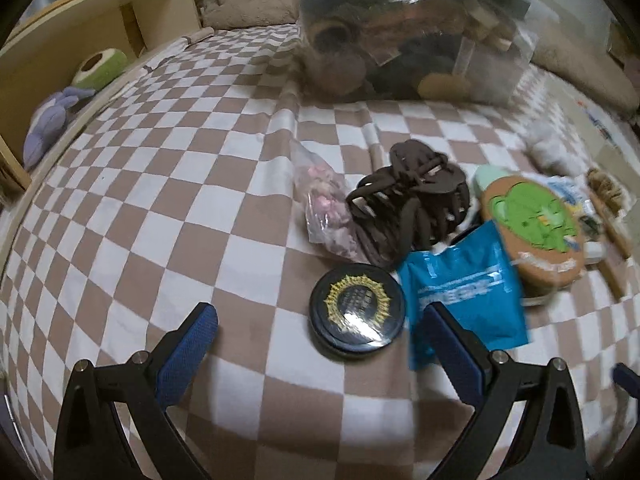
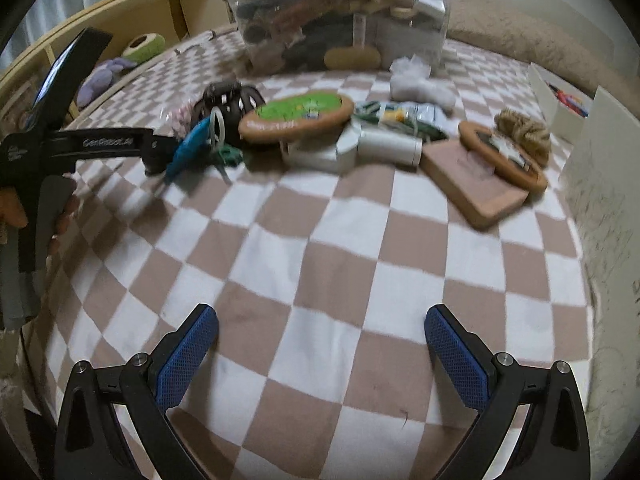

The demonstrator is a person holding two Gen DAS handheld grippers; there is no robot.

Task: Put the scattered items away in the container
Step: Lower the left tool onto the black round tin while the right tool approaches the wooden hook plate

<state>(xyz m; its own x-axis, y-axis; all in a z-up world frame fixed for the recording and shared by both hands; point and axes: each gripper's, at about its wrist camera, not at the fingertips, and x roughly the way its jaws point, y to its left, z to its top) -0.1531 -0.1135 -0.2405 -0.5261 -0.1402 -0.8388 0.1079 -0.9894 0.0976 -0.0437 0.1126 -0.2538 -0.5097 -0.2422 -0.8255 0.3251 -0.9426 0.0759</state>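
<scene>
A clear plastic container (image 1: pixel 416 40), full of items, stands at the back of the checkered bed; it also shows in the right wrist view (image 2: pixel 340 16). In front of my open left gripper (image 1: pixel 320 348) lie a round black tin (image 1: pixel 356 316), a blue packet (image 1: pixel 460 292), a brown hair claw (image 1: pixel 408 208), a small bag of pink bits (image 1: pixel 324 212) and a cork coaster with a green figure (image 1: pixel 532 224). My open right gripper (image 2: pixel 320 344) hovers over bare blanket. Farther off lie the coaster (image 2: pixel 300 116), a white bottle (image 2: pixel 388 146), a wooden block (image 2: pixel 476 184) and a twine bundle (image 2: pixel 522 130).
The left gripper's body (image 2: pixel 80 144) reaches in from the left of the right wrist view. Plush toys (image 1: pixel 52 120) lie by a wooden headboard (image 1: pixel 100 28). A white box (image 2: pixel 560 100) sits at the bed's right edge, next to a white wall (image 2: pixel 608 200).
</scene>
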